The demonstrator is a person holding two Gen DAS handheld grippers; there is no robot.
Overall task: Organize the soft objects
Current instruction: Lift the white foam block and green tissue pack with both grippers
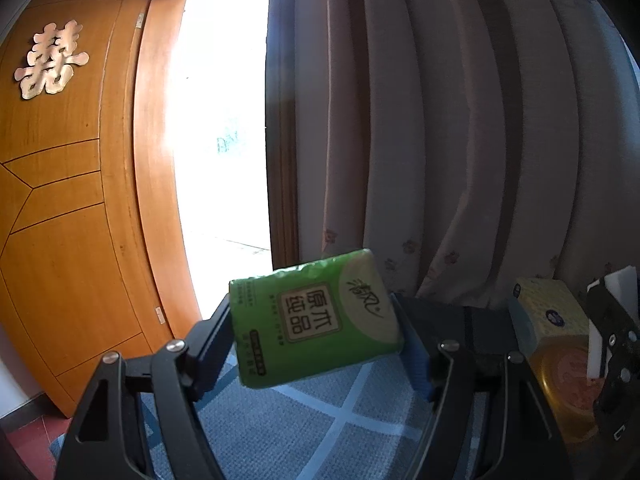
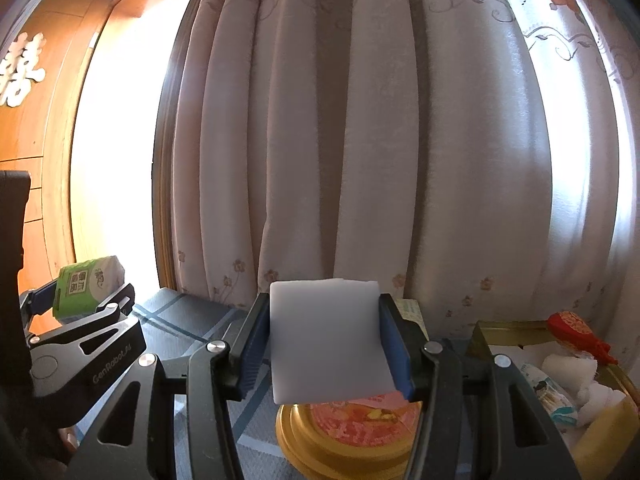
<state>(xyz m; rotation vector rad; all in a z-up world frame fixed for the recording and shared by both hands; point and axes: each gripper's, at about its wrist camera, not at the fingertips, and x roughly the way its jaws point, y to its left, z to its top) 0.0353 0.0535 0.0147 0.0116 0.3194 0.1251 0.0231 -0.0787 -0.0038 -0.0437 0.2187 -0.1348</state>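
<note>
We are holding both grippers up off the table, each loaded. The left gripper (image 1: 314,330) is clamping a green pack of tissues (image 1: 314,320) across its short sides, label toward the camera, pack tilted; from the right wrist view the same green pack of tissues (image 2: 86,286) is sitting well above the blue checked tablecloth (image 2: 188,320), near its left edge by the wooden door (image 1: 68,200). The right gripper (image 2: 326,340) is pinching a white foam sponge block (image 2: 326,336) between its blue pads, and the block's sides are bowing in slightly, so we judge it soft and lightly squeezed. It is hanging directly over the round gold tin (image 2: 348,428), whose orange printed lid is facing up. At the table's right edge an open gold box (image 2: 492,330) is already holding soft things: white wads, a red fabric pouch (image 2: 576,330), a small printed packet. We read that box as the likely collecting point, so both items are probably being carried toward it, held high to clear the tin and the box wall. A yellow tissue box (image 1: 552,312) is standing at the back edge by the curtain (image 2: 360,120). Nothing is released yet.
</note>
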